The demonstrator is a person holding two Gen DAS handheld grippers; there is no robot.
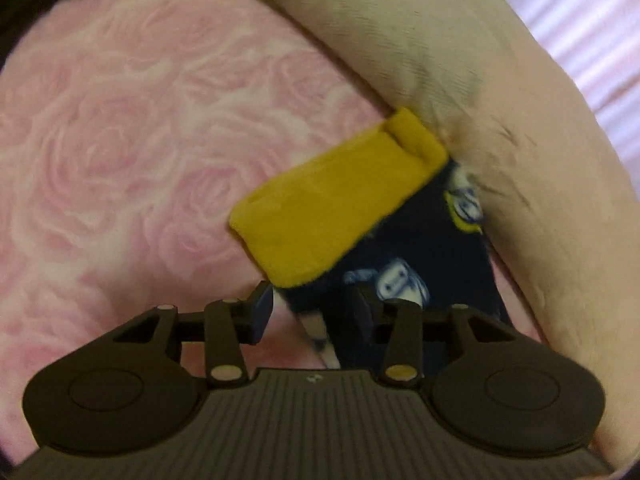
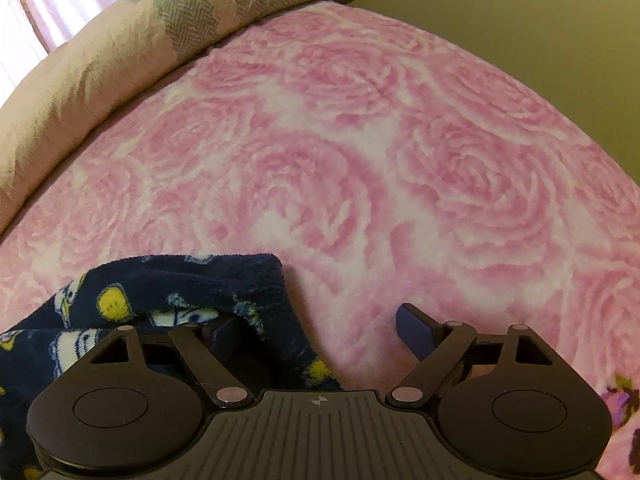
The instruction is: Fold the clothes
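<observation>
A navy fleece garment with white and yellow cartoon prints [image 1: 404,256] lies on the pink rose blanket [image 1: 120,160], with a mustard-yellow cuff [image 1: 340,200] at its far end. My left gripper [image 1: 316,312] is open, its fingers astride the garment's near edge. In the right wrist view the same navy garment [image 2: 180,292] lies at the lower left. My right gripper [image 2: 320,332] is open wide; its left finger rests on or under the garment's edge, its right finger [image 2: 416,328] over bare blanket [image 2: 360,140].
A beige and grey rolled quilt [image 1: 460,80] runs along the far edge of the bed and also shows in the right wrist view [image 2: 120,40]. Pink curtains [image 1: 592,20] hang behind it. An olive wall [image 2: 540,20] is at the right.
</observation>
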